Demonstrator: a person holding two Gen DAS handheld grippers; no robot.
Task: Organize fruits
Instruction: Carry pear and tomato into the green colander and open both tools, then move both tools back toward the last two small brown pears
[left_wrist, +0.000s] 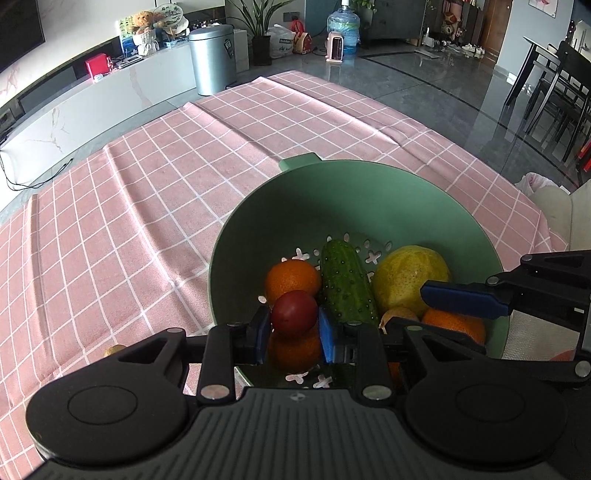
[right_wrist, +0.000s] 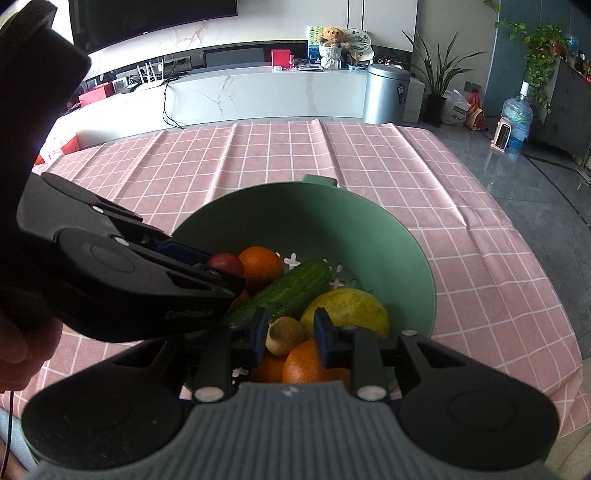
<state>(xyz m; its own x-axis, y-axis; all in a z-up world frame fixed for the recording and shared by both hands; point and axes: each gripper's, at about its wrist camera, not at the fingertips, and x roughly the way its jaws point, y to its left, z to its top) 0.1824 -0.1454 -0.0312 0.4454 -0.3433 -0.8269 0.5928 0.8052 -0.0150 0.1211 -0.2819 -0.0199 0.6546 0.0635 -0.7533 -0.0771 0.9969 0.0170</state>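
A green colander bowl (left_wrist: 369, 192) (right_wrist: 303, 218) stands on the pink checked tablecloth. It holds oranges (left_wrist: 291, 278) (right_wrist: 260, 264), a cucumber (left_wrist: 345, 280) (right_wrist: 284, 291) and a yellow pear-like fruit (left_wrist: 408, 278) (right_wrist: 345, 308). My left gripper (left_wrist: 293, 328) (right_wrist: 221, 264) is shut on a dark red plum (left_wrist: 294, 313) (right_wrist: 225, 263) over the bowl's near side. My right gripper (right_wrist: 290, 334) (left_wrist: 458, 295) is over the bowl with a brown kiwi (right_wrist: 284, 334) (left_wrist: 399, 314) between its jaws, which touch its sides.
The tablecloth (left_wrist: 147, 206) (right_wrist: 461, 229) has raised creases. A small yellowish fruit (left_wrist: 113, 349) lies on the cloth left of my left gripper. Beyond the table's far edge are a metal bin (left_wrist: 212, 59) and a white cabinet (right_wrist: 258, 92).
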